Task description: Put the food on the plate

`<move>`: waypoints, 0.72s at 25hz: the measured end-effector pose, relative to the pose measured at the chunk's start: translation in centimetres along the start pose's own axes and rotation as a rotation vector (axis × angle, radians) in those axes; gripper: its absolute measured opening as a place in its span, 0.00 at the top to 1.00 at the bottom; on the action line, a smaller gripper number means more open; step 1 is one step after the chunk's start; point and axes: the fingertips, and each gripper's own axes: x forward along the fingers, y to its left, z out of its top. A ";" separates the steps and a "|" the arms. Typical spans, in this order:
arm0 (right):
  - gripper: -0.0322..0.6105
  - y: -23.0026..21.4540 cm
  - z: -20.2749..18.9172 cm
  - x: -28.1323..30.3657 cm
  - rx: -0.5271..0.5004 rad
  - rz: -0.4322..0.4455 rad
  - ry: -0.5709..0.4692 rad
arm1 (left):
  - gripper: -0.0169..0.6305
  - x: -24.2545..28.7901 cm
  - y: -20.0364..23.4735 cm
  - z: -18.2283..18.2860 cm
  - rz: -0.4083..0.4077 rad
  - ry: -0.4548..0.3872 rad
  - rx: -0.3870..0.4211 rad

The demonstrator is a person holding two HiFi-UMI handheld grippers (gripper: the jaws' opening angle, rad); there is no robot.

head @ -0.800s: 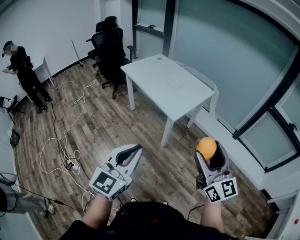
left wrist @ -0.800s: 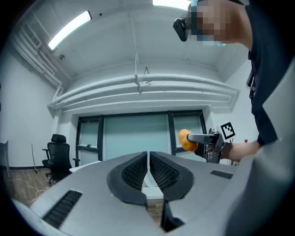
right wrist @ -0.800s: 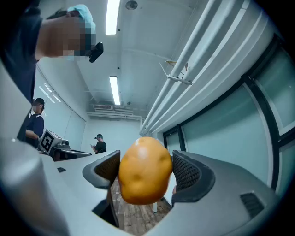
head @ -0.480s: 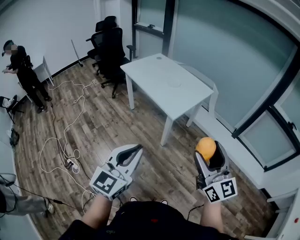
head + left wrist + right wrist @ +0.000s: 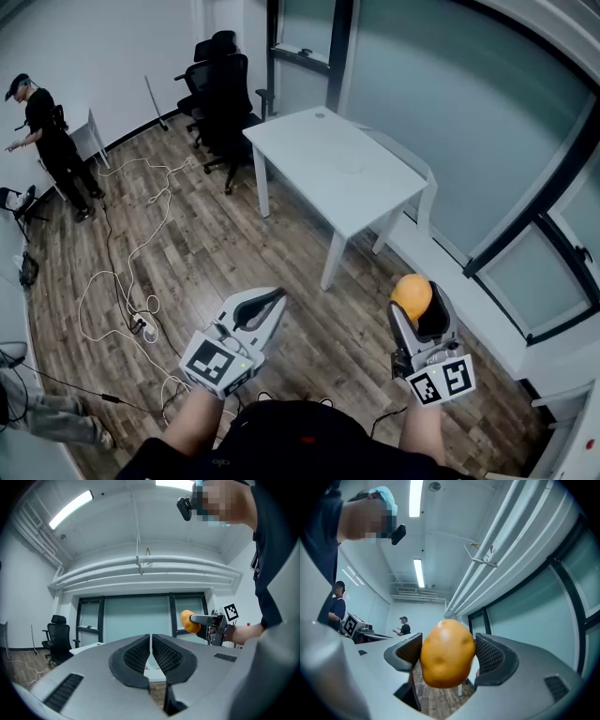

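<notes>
The right gripper [image 5: 418,309] clamps a yellow potato [image 5: 446,654] across its middle, jaws spread wide, at the near right. It looks firm and fairly light (the rounded skin may slip), so this mid-body hold suits. The left gripper [image 5: 151,648] has its jaws pressed together, with nothing between them.

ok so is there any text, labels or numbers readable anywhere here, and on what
No readable words, numbers or brand names in any view.
Left gripper, its marker cube: black-and-white square pattern only, no letters.
Right gripper, its marker cube: same kind of pattern, no letters.
Potato between the right gripper's jaws: no sticker or print.
</notes>
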 end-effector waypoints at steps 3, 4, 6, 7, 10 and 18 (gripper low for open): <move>0.38 -0.4 -0.1 -0.3 0.004 0.003 0.003 | 0.92 0.4 -0.5 0.0 -0.001 0.004 0.000; 0.38 -0.8 -0.1 -0.6 0.006 0.003 0.003 | 0.92 0.7 -0.8 -0.1 -0.005 0.003 0.002; 0.38 -1.5 0.0 -1.2 0.008 0.002 0.001 | 0.92 1.3 -1.6 -0.1 -0.010 0.003 0.006; 0.38 -2.0 0.0 -1.6 0.008 0.001 0.001 | 0.92 1.6 -2.1 -0.1 -0.009 0.006 0.007; 0.38 -3.8 0.0 -2.8 0.013 -0.004 0.003 | 0.92 3.0 -3.6 -0.1 -0.006 0.017 0.011; 0.38 -9.8 -2.2 -5.5 0.075 -0.002 0.024 | 0.92 6.6 -7.8 -1.8 0.018 0.067 0.014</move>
